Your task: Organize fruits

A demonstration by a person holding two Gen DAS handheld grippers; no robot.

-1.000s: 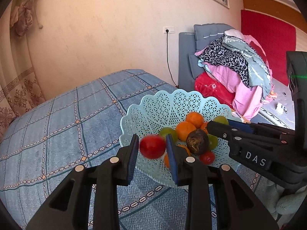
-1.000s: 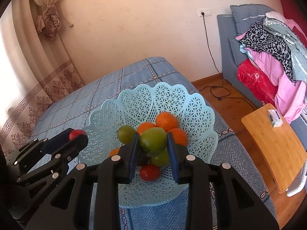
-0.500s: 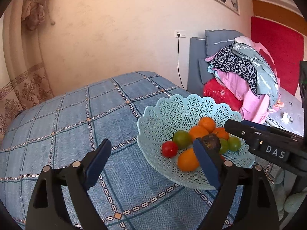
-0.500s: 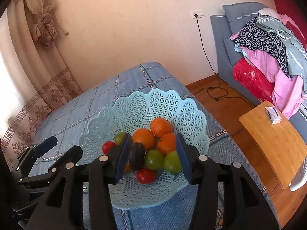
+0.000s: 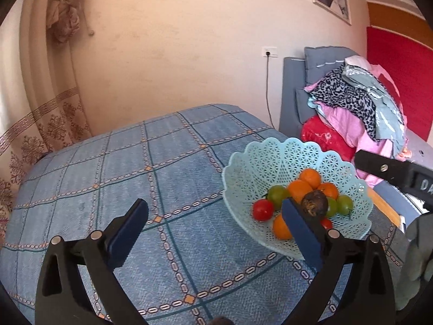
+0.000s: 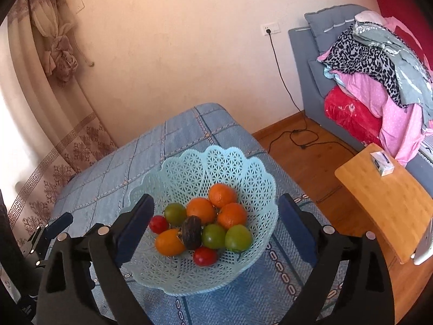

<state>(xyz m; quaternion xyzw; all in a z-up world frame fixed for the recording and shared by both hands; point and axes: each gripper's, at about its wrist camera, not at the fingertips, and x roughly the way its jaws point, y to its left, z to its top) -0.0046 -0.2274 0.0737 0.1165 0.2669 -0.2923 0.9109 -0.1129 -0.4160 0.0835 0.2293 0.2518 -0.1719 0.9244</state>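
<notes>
A: Where is the fruit?
B: All of it sits in the basket [image 6: 243,168] on the blue checked table [image 5: 162,162]. Three oranges [image 6: 222,195] fill the middle of the basket, a fourth [image 6: 169,242] lies at its near left. A dark fruit [image 6: 191,232] lies among them, green ones [image 6: 238,238] at its near right, one red tomato [image 6: 159,223] at its left, another [image 6: 205,256] at its near edge.
A: And the grippers?
B: The left gripper [image 5: 213,230] stands wide with nothing between its pads, to the left of the basket; its jaws have just been opening. The right gripper [image 6: 216,233] is wide too, just opened, its fingers [image 6: 135,224] flanking the basket without touching any fruit.
A: Beyond the basket?
B: A sofa [image 6: 311,62] piled with clothes [image 6: 379,62], to the right.
</notes>
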